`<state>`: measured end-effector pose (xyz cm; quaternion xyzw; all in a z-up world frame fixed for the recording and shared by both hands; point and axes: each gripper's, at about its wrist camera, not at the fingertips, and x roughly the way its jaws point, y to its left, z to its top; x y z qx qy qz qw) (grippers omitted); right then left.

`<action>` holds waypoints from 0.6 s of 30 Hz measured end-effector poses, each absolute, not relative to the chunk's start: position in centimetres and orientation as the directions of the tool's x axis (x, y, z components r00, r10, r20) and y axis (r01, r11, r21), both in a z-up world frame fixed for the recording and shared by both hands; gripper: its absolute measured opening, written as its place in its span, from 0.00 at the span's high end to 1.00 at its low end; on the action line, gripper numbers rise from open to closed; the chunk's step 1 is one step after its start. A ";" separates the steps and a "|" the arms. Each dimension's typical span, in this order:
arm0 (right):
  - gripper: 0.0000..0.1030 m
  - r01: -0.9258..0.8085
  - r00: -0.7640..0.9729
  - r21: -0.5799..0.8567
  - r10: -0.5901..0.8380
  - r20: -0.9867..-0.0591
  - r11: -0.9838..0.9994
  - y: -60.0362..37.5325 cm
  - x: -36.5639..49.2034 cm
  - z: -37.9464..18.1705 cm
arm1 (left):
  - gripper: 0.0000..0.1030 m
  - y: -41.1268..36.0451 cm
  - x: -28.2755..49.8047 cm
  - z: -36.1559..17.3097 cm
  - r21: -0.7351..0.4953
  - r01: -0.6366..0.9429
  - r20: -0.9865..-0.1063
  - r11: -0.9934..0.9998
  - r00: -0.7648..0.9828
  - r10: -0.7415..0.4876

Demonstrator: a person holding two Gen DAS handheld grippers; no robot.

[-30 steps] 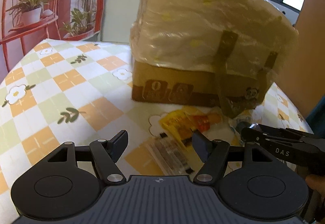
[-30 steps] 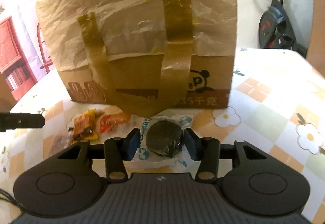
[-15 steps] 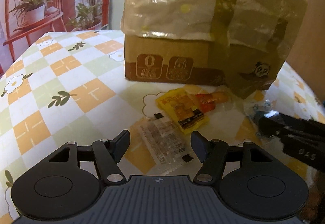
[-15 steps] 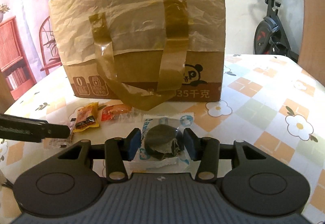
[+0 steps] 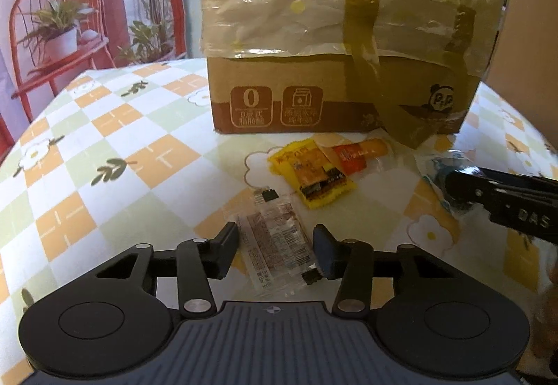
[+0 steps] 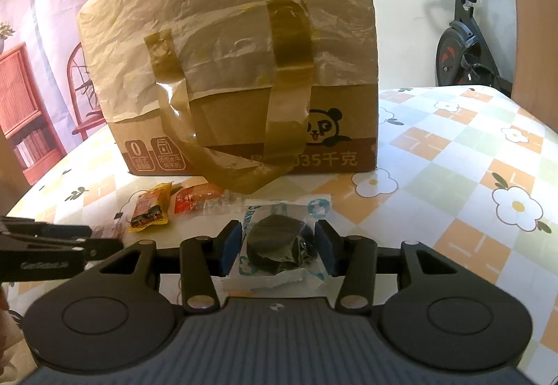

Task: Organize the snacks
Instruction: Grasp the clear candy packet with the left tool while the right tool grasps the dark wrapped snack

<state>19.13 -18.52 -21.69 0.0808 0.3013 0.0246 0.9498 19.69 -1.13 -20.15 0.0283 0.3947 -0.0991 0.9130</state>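
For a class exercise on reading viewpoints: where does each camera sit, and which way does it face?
Left wrist: on the left gripper, looking down over a clear snack packet toward the cardboard box; right gripper shows.
Right wrist: on the right gripper, around a dark snack; left gripper shows.
Shared: box, yellow packet.

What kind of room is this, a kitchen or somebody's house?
Probably a room in someone's home, not clearly a kitchen. A table with a flowery checked tablecloth holds a taped cardboard box and small snack packets, and an exercise bike stands by the wall behind.
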 end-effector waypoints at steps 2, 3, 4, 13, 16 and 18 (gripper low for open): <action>0.52 0.002 0.817 0.168 0.095 -0.569 0.986 -18.5 19.1 -21.7 | 0.52 -0.5 19.3 -20.1 -0.050 0.213 -0.730 0.976 0.659 -0.181; 0.52 0.003 0.817 0.168 0.095 -0.569 0.986 -18.5 19.1 -21.7 | 0.52 -0.2 19.2 -20.1 -0.062 0.216 -0.731 0.974 0.655 -0.192; 0.52 0.002 0.816 0.167 0.095 -0.570 0.986 -18.5 19.1 -21.7 | 0.52 0.2 19.1 -20.0 -0.073 0.216 -0.731 0.974 0.652 -0.199; 0.52 0.003 0.814 0.157 0.089 -0.574 0.988 -18.4 19.2 -21.8 | 0.49 1.2 19.1 -20.2 -0.084 0.201 -0.733 0.976 0.652 -0.197; 0.52 0.002 0.814 0.155 0.088 -0.574 0.988 -18.4 19.2 -21.8 | 0.48 1.0 19.1 -20.0 -0.064 0.203 -0.738 0.977 0.649 -0.183; 0.52 0.002 0.814 0.154 0.088 -0.575 0.988 -18.4 19.2 -21.8 | 0.48 0.8 19.1 -19.9 -0.047 0.197 -0.743 0.979 0.648 -0.166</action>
